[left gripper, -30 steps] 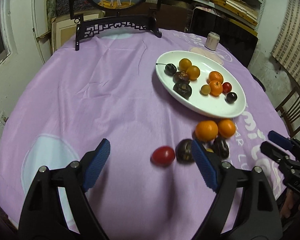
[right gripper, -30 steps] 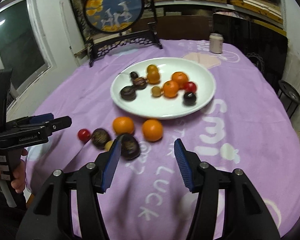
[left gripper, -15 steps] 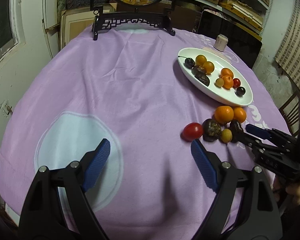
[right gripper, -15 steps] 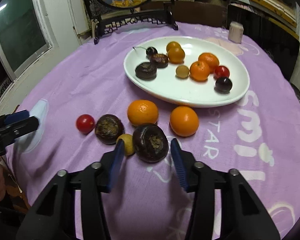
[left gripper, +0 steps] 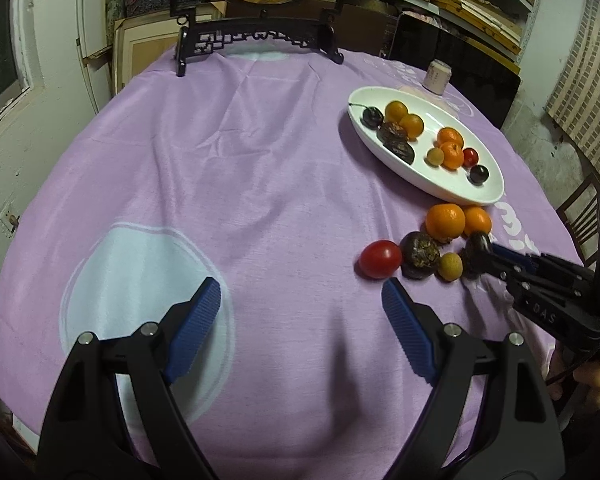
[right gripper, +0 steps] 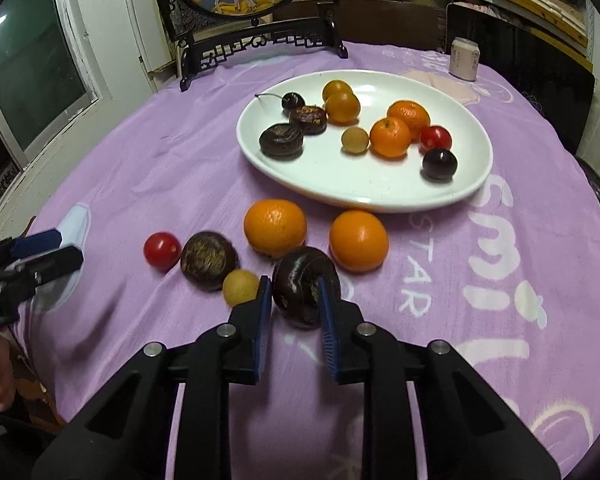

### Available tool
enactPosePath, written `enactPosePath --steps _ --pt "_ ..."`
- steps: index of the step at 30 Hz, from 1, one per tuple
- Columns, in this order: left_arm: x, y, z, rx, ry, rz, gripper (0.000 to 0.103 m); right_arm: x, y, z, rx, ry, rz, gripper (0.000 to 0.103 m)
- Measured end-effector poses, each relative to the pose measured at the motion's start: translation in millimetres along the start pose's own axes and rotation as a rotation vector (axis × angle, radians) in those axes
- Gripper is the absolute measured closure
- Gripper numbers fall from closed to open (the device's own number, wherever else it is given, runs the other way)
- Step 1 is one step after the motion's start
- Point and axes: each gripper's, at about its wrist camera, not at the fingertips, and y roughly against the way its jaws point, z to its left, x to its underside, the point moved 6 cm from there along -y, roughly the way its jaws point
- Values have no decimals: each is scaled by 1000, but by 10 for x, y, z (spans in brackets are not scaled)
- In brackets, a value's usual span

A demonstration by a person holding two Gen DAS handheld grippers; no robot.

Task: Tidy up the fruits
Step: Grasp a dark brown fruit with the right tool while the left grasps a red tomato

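Observation:
A white oval plate [right gripper: 380, 196] [left gripper: 396, 172] holds several fruits: oranges, dark fruits, a red tomato, a yellow one. On the purple cloth in front of it lie two oranges [right gripper: 275, 227] [right gripper: 358, 241], a red tomato [right gripper: 162, 249] [left gripper: 380, 258], a dark brown fruit [right gripper: 208, 260] [left gripper: 420, 254], a small yellow fruit [right gripper: 240, 287] [left gripper: 450, 265] and a dark round fruit [right gripper: 300, 280] [left gripper: 474, 250]. My right gripper [right gripper: 294, 294] [left gripper: 485, 256] is shut on that dark round fruit, which rests on the cloth. My left gripper [left gripper: 300, 312] is open and empty, left of and short of the tomato.
A black carved stand with a round painted screen [left gripper: 260, 36] [right gripper: 256, 40] stands at the table's far edge. A small white jar [left gripper: 436, 77] [right gripper: 465, 59] sits behind the plate. A pale blue circle [left gripper: 140, 312] is printed on the cloth at near left.
My right gripper has moved forward and closed its jaws on the dark round fruit. My left gripper has drawn back and left, away from the tomato, still open.

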Motion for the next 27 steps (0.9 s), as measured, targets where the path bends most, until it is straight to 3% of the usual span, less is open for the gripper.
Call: enactPosePath --steps 5,11,14,20,23,27 --pt "17 -29 -92 6 -25 14 18 -62 -141 -37 68 19 8 71" --pt "1 -76 -126 17 -27 22 18 -53 -147 -50 83 38 11 72" --pt "7 -89 -157 22 -36 26 18 -20 -34 -44 62 12 6 79" --pt "-47 -224 -252 15 -85 29 19 110 298 -84 17 -21 -21 79" --pt "-51 -340 -341 11 -115 53 26 167 327 -148 6 -50 -15 79" --pt "-40 -435 -466 17 -156 65 27 219 343 -259 -1 -86 -9 79"
